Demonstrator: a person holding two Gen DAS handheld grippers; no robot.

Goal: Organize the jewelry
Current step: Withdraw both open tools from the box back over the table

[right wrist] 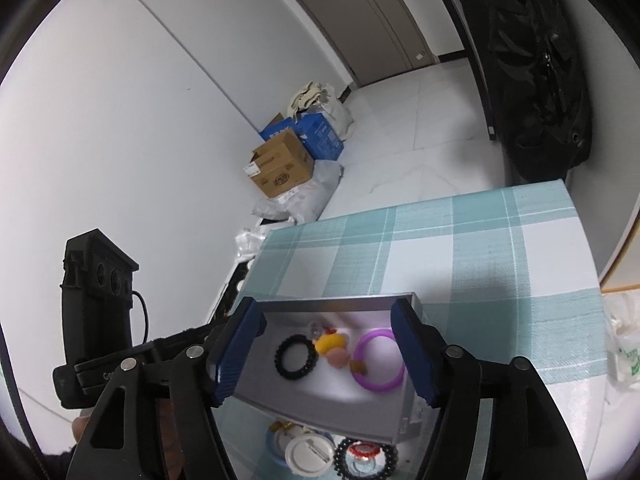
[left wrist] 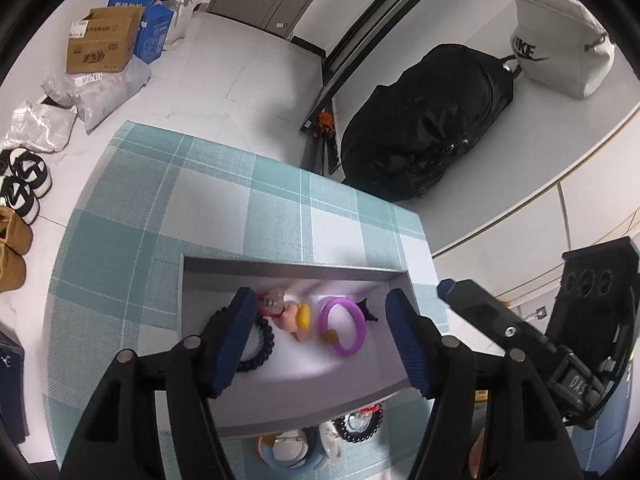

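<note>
The loose jewelry, a black bead bracelet [right wrist: 366,457] and a white round badge [right wrist: 309,455], is seen lying on the checked tablecloth [right wrist: 460,248] just in front of the grey tray's [right wrist: 320,414] near wall, below and behind the fingertips of both grippers. Inside the tray a purple bangle [right wrist: 378,361] and a second black bracelet [right wrist: 296,357] are already laid. The right gripper [right wrist: 326,354] and left gripper [left wrist: 322,344] are both held spread and empty above the tray; neither is judged clearly nearer to the loose pieces.
</note>
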